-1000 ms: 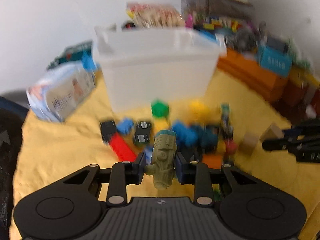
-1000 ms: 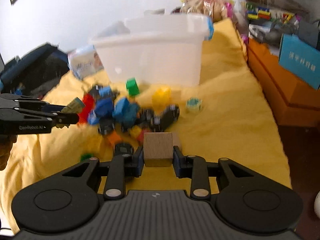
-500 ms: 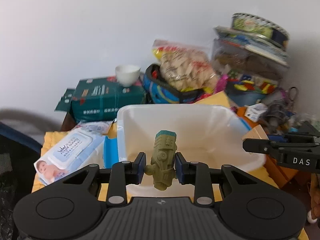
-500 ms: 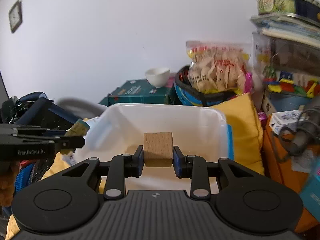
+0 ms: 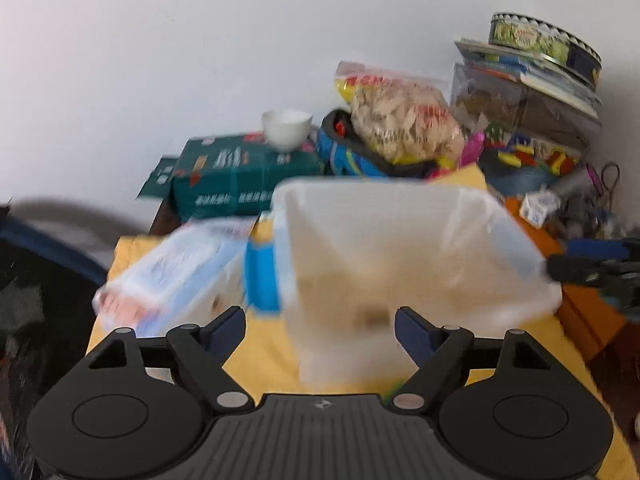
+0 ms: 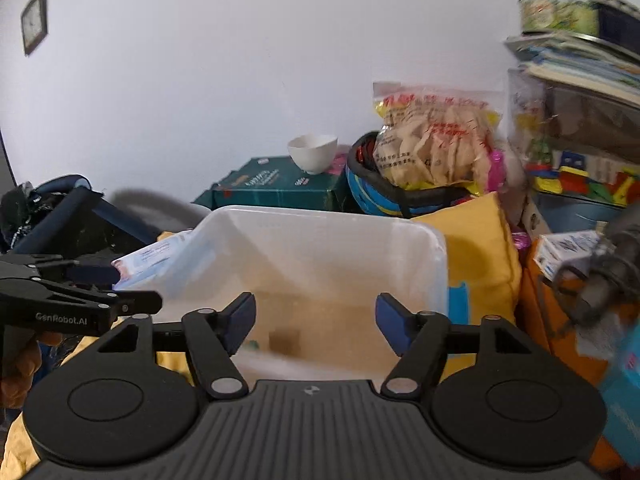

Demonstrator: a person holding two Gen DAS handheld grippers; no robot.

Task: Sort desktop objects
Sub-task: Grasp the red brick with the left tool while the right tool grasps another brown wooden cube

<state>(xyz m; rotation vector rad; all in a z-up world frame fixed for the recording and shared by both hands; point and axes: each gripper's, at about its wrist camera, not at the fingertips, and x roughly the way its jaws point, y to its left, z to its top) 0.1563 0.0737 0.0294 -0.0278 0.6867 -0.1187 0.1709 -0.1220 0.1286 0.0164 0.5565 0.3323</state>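
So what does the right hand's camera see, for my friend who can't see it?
The right gripper hangs open and empty over a white plastic bin, with a wooden block lying inside. The left gripper reaches in from the left edge.

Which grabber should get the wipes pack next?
Left, probably. Both grippers just opened, empty. The left gripper sits beside the wipes pack; the right gripper must cross the bin.
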